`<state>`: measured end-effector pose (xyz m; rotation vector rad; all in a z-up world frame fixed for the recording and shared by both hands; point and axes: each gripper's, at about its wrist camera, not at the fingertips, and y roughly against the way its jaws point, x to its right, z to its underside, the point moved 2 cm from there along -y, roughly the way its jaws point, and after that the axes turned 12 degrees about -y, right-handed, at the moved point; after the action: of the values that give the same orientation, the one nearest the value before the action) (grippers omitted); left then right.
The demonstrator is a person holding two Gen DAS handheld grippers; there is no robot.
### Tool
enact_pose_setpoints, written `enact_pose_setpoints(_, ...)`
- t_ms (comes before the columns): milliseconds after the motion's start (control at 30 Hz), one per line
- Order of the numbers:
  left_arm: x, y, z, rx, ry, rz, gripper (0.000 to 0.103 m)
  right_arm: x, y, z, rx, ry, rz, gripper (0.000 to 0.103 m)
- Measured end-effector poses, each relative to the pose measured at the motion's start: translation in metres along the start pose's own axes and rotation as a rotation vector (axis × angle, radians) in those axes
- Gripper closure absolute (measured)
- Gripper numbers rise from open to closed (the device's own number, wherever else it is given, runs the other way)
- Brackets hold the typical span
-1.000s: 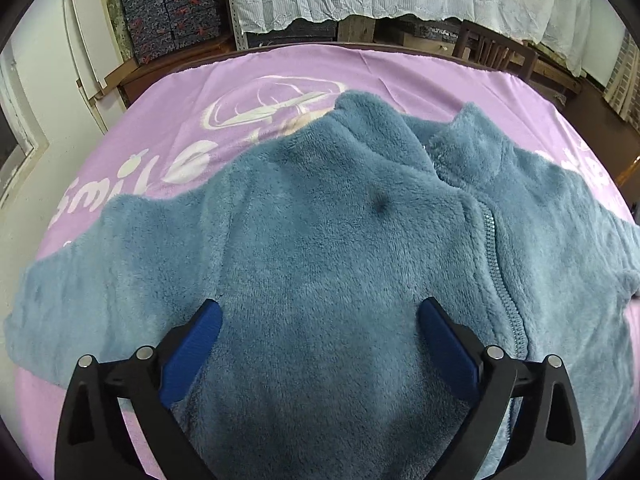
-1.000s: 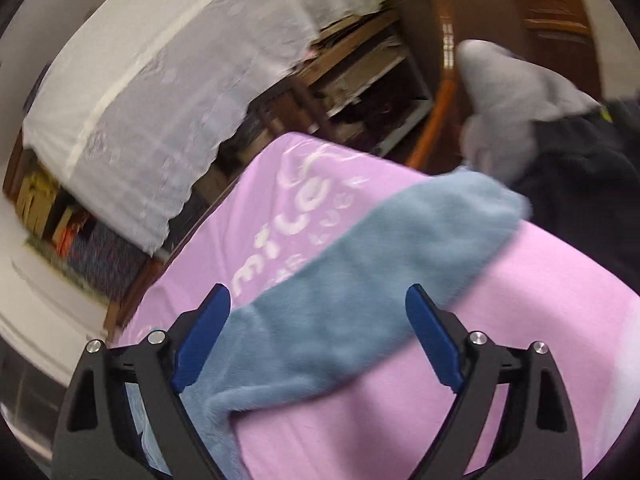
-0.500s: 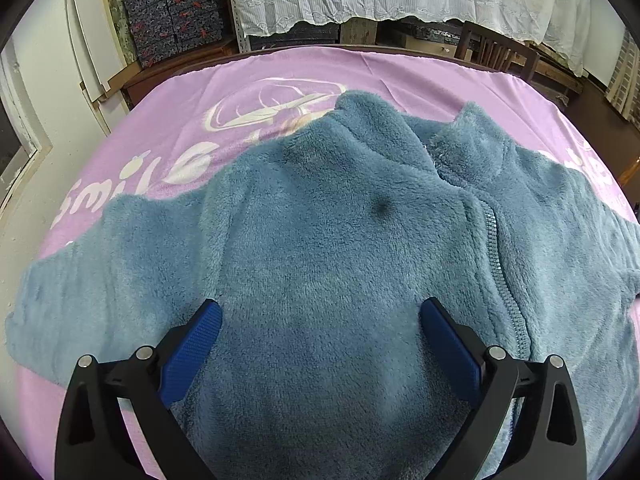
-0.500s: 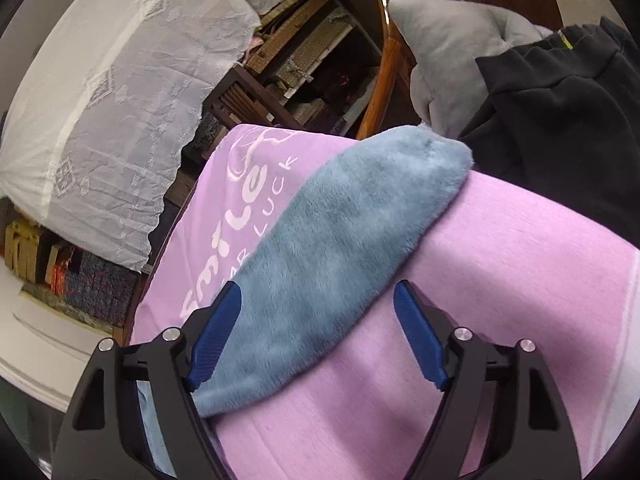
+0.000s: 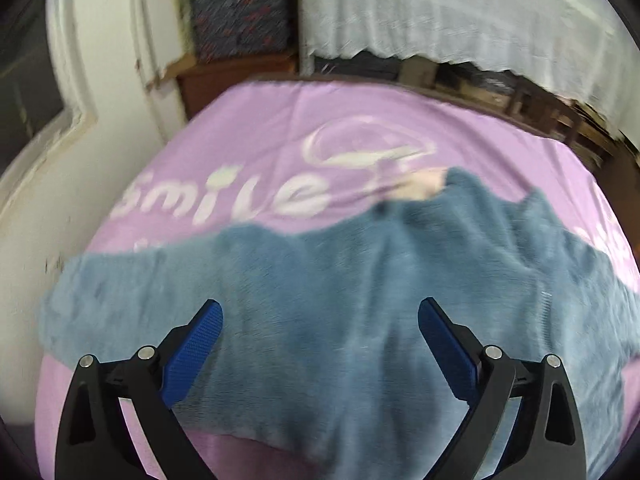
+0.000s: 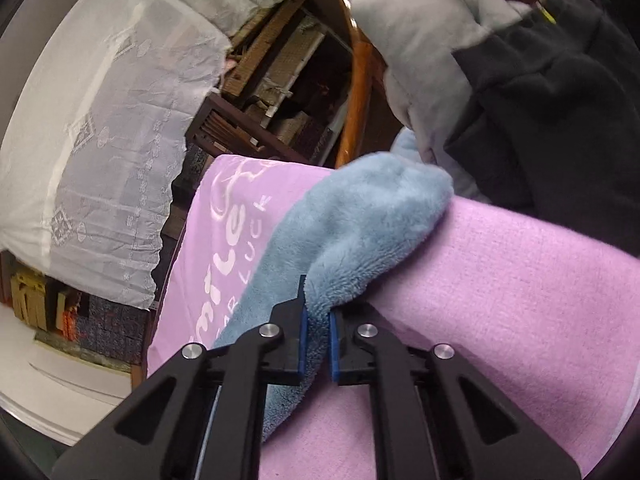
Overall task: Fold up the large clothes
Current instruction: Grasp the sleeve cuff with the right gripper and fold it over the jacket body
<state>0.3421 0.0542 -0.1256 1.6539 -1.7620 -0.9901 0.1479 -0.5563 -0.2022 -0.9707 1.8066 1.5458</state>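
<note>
A blue fleece jacket (image 5: 360, 300) lies spread on a purple cloth (image 5: 260, 140) with white "smile" lettering. In the left wrist view my left gripper (image 5: 318, 326) is open, its blue pads wide apart above the jacket's lower body. In the right wrist view my right gripper (image 6: 316, 340) is shut on the jacket's right sleeve (image 6: 360, 220), pinching the fleece between its blue pads. The sleeve end bunches up ahead of the fingers near the cloth's edge.
A pile of grey (image 6: 420, 48) and black (image 6: 560, 112) clothes lies just beyond the sleeve end. A wooden chair rail (image 6: 356, 80) and a white lace curtain (image 6: 100, 100) stand behind. A white wall (image 5: 100, 80) and patterned boxes (image 5: 240, 12) are at far left.
My right gripper has closed on the sleeve, which was between open jaws before. My left gripper has drawn back and turned left, so more of the purple cloth shows.
</note>
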Motion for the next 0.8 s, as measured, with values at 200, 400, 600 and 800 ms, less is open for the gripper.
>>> enact_pose_setpoints(200, -0.004, -0.009, -0.002, -0.038, 0.017, 0.018, 0.026, -0.051, 0.018, 0.029, 0.081, 0.283, -0.055, 0.096)
enact_pose_setpoints(400, -0.010, -0.003, -0.002, -0.017, 0.045, 0.071, 0.029, -0.092, 0.011, 0.076, -0.023, 0.398, -0.074, 0.096)
enact_pose_setpoints(600, -0.012, 0.005, -0.001, -0.006, 0.049, 0.104, 0.029, -0.133, 0.007, 0.133, -0.122, 0.478, -0.104, 0.096)
enact_pose_setpoints(800, -0.010, 0.011, -0.002, 0.008, 0.043, 0.122, 0.029, -0.176, -0.003, 0.212, -0.238, 0.598, -0.141, 0.096)
